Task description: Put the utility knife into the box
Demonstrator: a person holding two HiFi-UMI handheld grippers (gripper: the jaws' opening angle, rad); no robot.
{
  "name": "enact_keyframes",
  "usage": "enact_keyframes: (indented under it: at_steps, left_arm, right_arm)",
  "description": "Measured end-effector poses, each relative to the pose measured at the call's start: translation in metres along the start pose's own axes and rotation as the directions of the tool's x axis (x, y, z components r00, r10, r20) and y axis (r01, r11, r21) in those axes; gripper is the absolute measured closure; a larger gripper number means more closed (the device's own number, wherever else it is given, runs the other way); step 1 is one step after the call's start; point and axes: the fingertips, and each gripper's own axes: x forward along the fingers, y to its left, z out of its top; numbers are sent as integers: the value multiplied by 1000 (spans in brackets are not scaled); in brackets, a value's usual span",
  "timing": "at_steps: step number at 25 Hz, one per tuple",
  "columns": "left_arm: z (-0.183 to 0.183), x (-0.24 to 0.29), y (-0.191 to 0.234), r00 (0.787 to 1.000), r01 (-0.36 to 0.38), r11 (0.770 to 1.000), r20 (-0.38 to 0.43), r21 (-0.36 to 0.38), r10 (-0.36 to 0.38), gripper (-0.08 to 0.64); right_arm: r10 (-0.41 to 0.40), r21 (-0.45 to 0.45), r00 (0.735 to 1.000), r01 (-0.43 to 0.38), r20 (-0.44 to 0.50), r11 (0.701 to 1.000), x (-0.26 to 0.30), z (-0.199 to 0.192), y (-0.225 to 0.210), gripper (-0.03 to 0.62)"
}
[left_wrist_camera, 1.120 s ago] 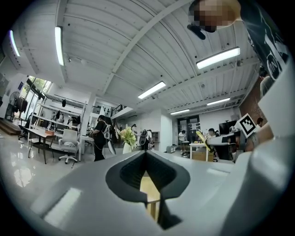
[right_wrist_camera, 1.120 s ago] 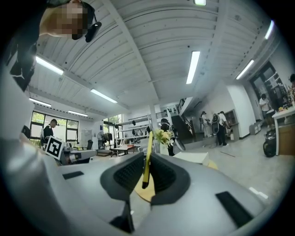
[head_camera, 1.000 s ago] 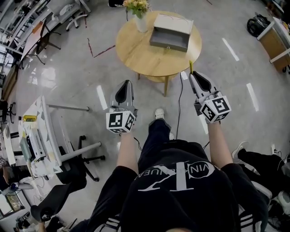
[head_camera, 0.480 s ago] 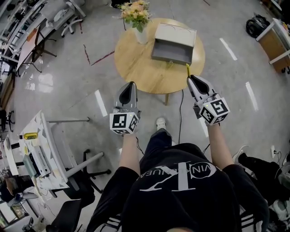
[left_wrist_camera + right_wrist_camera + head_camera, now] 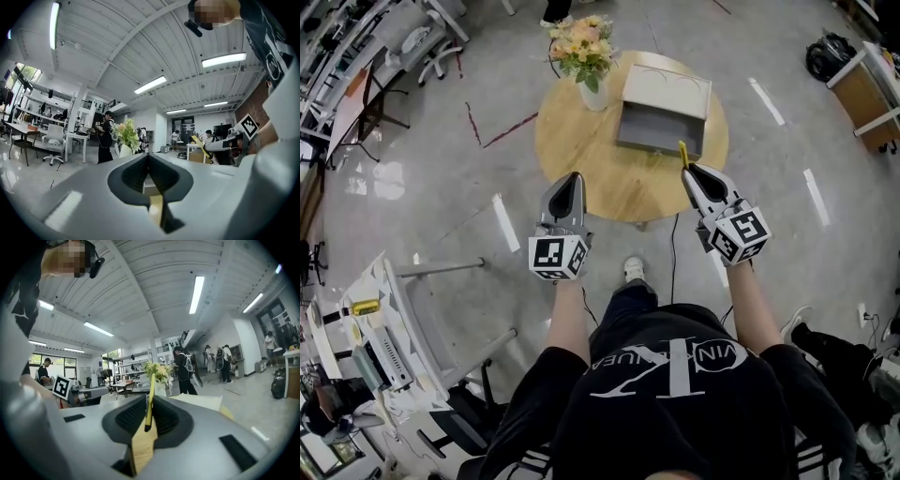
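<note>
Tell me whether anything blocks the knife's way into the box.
Nothing visible does. The utility knife, held in the right gripper, is close by the near side of the open box; the flower vase stands off to the box's left.

Layout around the table
On it the box stands far right, the vase left of it; the left gripper is over the near edge, the right gripper with the utility knife just before the box.

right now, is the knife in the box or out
Out. The knife is clamped in the right gripper, its yellow tip sticking up past the jaws, just outside the box at its front corner.
</note>
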Motion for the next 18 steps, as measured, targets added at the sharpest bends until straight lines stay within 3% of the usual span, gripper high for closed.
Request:
enact_keyframes:
  at_steps: [18]
  left_arm:
    - [-15,73,17,993,116,993,-30,-10,-117,549]
  right_arm:
    - [-29,-7,999,29,-45,1000,56,-5,-30,540]
